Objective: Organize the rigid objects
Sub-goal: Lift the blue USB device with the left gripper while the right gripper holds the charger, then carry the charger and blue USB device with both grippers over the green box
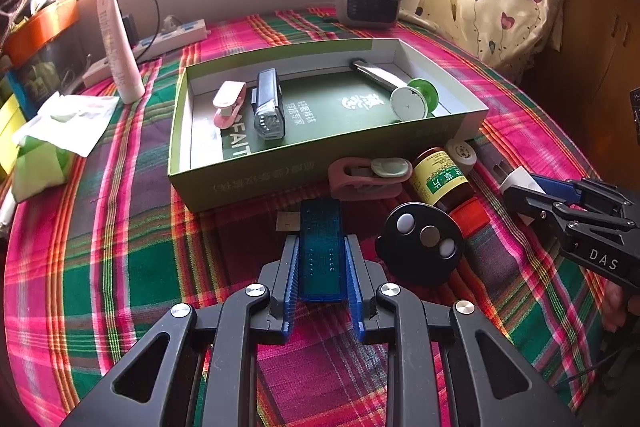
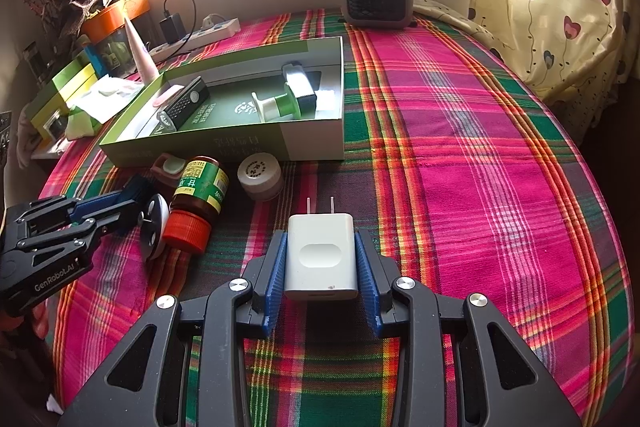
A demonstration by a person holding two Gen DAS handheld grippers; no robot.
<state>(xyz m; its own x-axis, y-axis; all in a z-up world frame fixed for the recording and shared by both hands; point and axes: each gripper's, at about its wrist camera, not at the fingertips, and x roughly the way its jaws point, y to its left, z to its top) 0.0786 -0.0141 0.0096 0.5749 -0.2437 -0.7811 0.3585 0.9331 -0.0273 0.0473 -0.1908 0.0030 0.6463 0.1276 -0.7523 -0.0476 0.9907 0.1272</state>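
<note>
Sunlight from a barred window is falling across a bed covered in a pink, green and red plaid blanket (image 2: 460, 147), which is serving as the work surface. Lying toward the back of it is an open green cardboard box (image 1: 248, 183), evidently the collecting place, since a pink clip, a black bicycle lamp (image 1: 269, 105), a green and white thread spool (image 1: 414, 99) and a silver tool are already sitting inside. The left claw (image 1: 322, 259) is pinching a translucent blue plastic USB stick (image 1: 321, 247) by its long sides, its jaws nearly together, with the metal plug pointing at the box wall, probably ready to be carried in. The right claw (image 2: 321, 259) is gripping a white plastic plug-in charger (image 2: 321, 255) across its flat sides, prongs forward, its jaws somewhat wider. Still waiting just outside the box are a brown glass bottle with a red cap (image 1: 444, 183), a round black remote (image 1: 422, 243), a small white jar (image 2: 260, 181) and a dusty-pink clip (image 1: 366, 179), clustered between the two claws.
</note>
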